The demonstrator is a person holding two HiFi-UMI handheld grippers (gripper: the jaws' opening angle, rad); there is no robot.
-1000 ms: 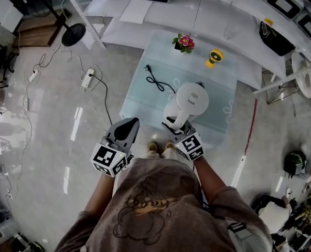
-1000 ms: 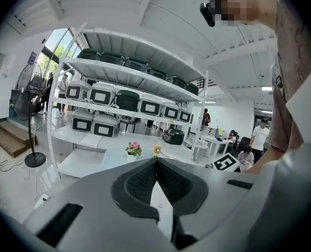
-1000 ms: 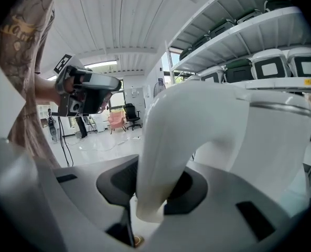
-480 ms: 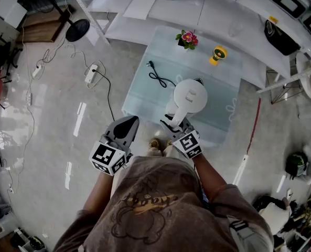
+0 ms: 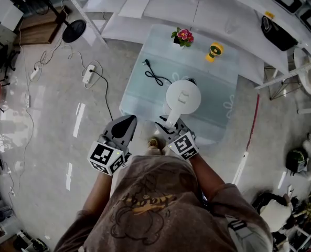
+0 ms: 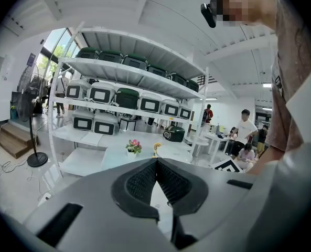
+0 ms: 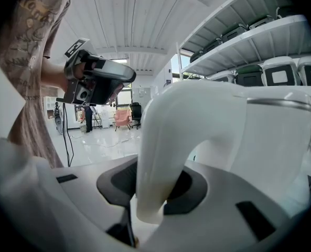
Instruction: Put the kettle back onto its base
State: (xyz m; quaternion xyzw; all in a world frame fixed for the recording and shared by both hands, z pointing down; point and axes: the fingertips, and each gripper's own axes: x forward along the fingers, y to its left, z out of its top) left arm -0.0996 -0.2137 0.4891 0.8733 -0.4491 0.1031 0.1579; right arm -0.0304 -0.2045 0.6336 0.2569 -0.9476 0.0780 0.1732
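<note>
White kettle [image 5: 182, 97] levelled above the table [image 5: 145, 96]
The right gripper [image 5: 167, 126] clamps the handle [image 7: 155, 156]; the kettle's side showed a second ago, now only the lid [image 5: 183, 91], over the table's near half. Its base is hidden, likely beneath. The left gripper [image 5: 125, 124], jaws together, waits off the table's near edge.

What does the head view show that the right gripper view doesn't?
Only the head view: the black cord, the pot of flowers and the yellow ornament on the table. Only the right gripper view: the jaws of the right gripper pressed on the white handle. Both: the white kettle and the left gripper.
</note>
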